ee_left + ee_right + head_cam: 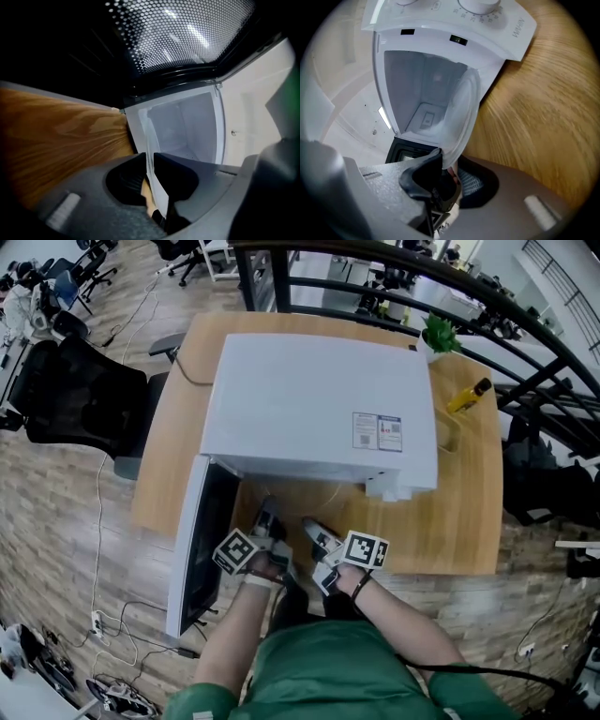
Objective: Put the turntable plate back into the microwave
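The glass turntable plate [461, 112], likely stiff, slick and breakable, sits before the open microwave [319, 409], rim pinched in the left tool [150, 157], with the right tool [447, 165] loose around it.

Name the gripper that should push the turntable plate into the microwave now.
Left. The left gripper is clamped on the rim of the turntable plate, facing the open microwave cavity. The right gripper has its jaws apart around the rim, seemingly not pressing it, so it could only steady the plate.
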The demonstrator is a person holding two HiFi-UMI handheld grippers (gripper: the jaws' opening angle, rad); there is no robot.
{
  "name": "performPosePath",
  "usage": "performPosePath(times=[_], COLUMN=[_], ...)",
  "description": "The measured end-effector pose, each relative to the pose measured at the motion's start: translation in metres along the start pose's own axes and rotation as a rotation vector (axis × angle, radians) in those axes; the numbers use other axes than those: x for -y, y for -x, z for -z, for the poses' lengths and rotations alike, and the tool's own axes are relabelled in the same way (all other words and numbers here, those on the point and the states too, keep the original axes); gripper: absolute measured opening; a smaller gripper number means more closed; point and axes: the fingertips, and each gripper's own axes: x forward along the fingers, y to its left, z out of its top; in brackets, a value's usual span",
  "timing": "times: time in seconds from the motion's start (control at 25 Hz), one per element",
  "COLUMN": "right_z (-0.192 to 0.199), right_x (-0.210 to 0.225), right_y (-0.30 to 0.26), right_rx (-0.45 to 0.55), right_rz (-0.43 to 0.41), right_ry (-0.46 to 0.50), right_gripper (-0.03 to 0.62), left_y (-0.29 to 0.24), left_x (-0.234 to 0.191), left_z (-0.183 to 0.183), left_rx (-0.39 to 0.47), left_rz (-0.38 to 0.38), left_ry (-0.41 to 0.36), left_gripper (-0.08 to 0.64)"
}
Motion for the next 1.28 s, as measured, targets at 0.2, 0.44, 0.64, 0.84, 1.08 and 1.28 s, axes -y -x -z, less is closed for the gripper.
performPosePath(times=[0.2, 0.44, 0.64, 0.84, 1.08, 1.28], right_z=[-0.008, -0.02, -0.03, -0.043, -0.056, -0.056], right_x=[0.002, 0.003, 0.006, 0.007, 0.008, 0.007], right_y=[-0.001, 0.001, -0.001, -0.001, -0.002, -0.005], right_rx=[0.048, 0.075, 0.093, 0.121, 0.135, 0.113], right_rz=[0.06, 0.059, 0.056, 0.064, 0.071, 0.066], right_ry=[-0.047, -0.047, -0.054, -0.057, -0.04, -0.01], right_gripper=[0.069, 0.06, 0.058, 0.057, 0.057, 0.066], left_y=[-0.004, 0.002, 0.003, 0.0, -0.01, -0.022], left_x=[0.002, 0.011, 0.018, 0.025, 0.02, 0.018], left_z=[0.002, 0.01, 0.031, 0.043, 0.042, 0.037], left_rx=[-0.059, -0.088, -0.156, -0.193, -0.192, -0.188], left_rz=[-0.034, -0.016, -0.02, -0.048, -0.077, -0.087], left_ry=[-0.084, -0.082, -0.105, -0.1, -0.056, -0.057], left_gripper=[0.068, 0.189, 0.19, 0.178, 0.104, 0.103])
